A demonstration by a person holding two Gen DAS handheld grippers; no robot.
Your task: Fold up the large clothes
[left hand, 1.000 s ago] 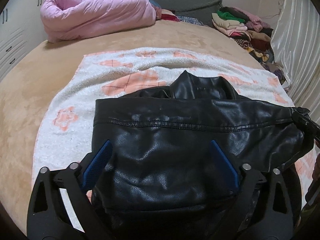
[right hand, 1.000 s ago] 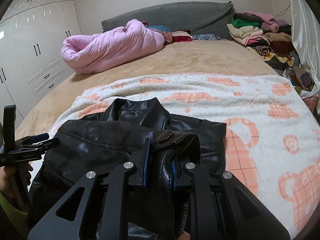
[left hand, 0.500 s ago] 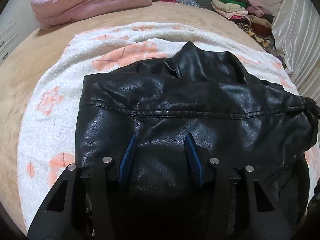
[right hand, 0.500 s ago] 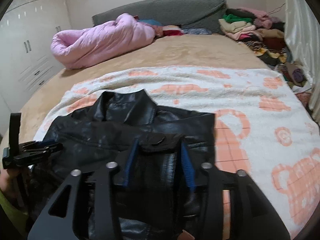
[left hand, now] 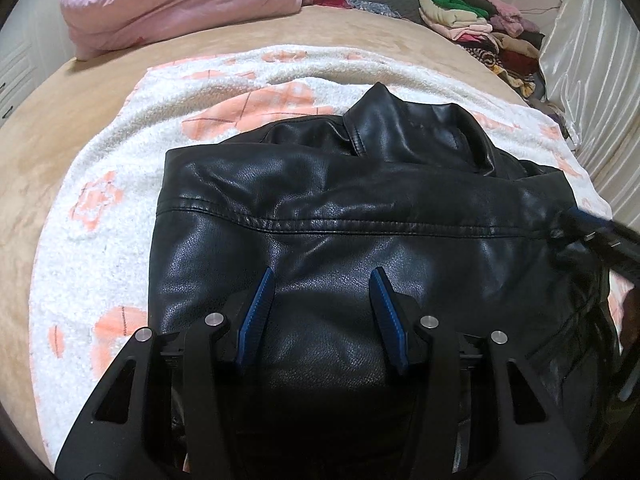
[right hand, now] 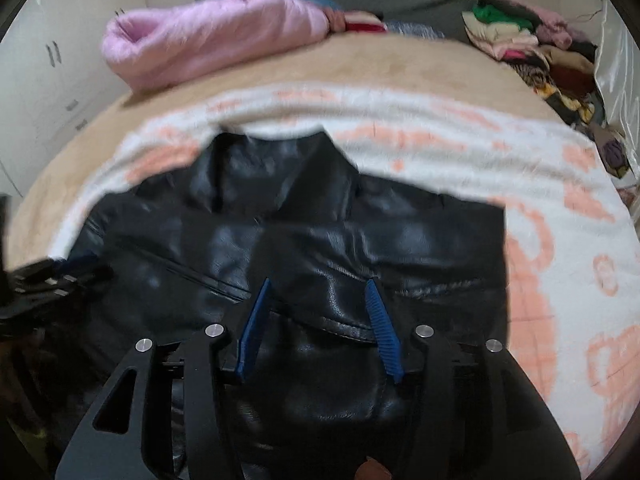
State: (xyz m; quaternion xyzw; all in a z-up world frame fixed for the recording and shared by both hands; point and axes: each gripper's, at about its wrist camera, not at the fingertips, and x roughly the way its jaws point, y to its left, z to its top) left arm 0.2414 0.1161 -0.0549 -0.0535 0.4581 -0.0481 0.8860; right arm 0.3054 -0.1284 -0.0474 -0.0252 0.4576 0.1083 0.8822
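A black leather jacket (left hand: 360, 208) lies folded on a white blanket with orange patches (left hand: 120, 184), collar pointing away from me. It also shows in the right wrist view (right hand: 304, 240), which is blurred. My left gripper (left hand: 322, 276) is open and empty, fingers over the jacket's near part. My right gripper (right hand: 318, 286) is open and empty above the jacket's near hem. The right gripper shows blurred at the right edge of the left wrist view (left hand: 596, 232); the left gripper shows at the left edge of the right wrist view (right hand: 56, 280).
The blanket lies on a tan bed (left hand: 80, 92). A rolled pink duvet (left hand: 176, 4) lies at the far left. A pile of folded clothes (left hand: 480, 28) sits at the far right by a shiny curtain (left hand: 592, 60). White wardrobes (right hand: 44, 80) stand left.
My right gripper has let go of the jacket's fold and opened wide. My left gripper narrowed from wide open and moved forward over the jacket.
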